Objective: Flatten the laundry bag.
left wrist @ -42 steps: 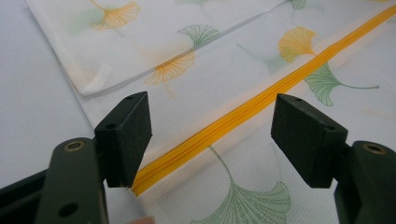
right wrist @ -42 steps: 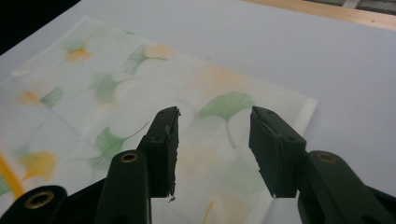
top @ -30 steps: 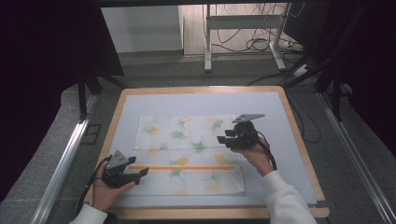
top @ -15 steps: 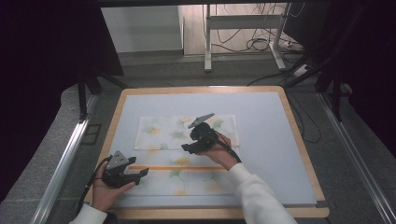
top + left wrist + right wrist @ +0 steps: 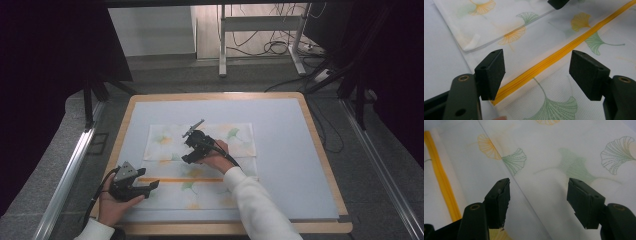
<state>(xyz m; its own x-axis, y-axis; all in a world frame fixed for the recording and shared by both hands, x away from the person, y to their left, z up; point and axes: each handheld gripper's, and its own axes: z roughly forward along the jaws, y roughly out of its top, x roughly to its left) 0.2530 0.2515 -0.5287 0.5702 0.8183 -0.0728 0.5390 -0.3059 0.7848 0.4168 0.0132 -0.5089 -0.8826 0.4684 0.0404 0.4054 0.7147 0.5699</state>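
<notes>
A white leaf-printed cloth bag (image 5: pixel 200 167) is laid flat on the tabletop (image 5: pixel 285 150), nearer its front edge. Its far part is folded over, and its long axis and yellow zipper (image 5: pixel 180 179) run parallel to that edge. The right gripper (image 5: pixel 187 148), whose jaws have just been opening, is held spread and empty above the fold. The left gripper (image 5: pixel 150 187) is held spread astride the zipper's left end, near the front-left corner.

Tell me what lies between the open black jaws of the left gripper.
In the left gripper view, the yellow zipper of the white leaf-printed mesh bag runs across the gap between the left gripper jaws, which stand apart and clamp nothing.
</notes>
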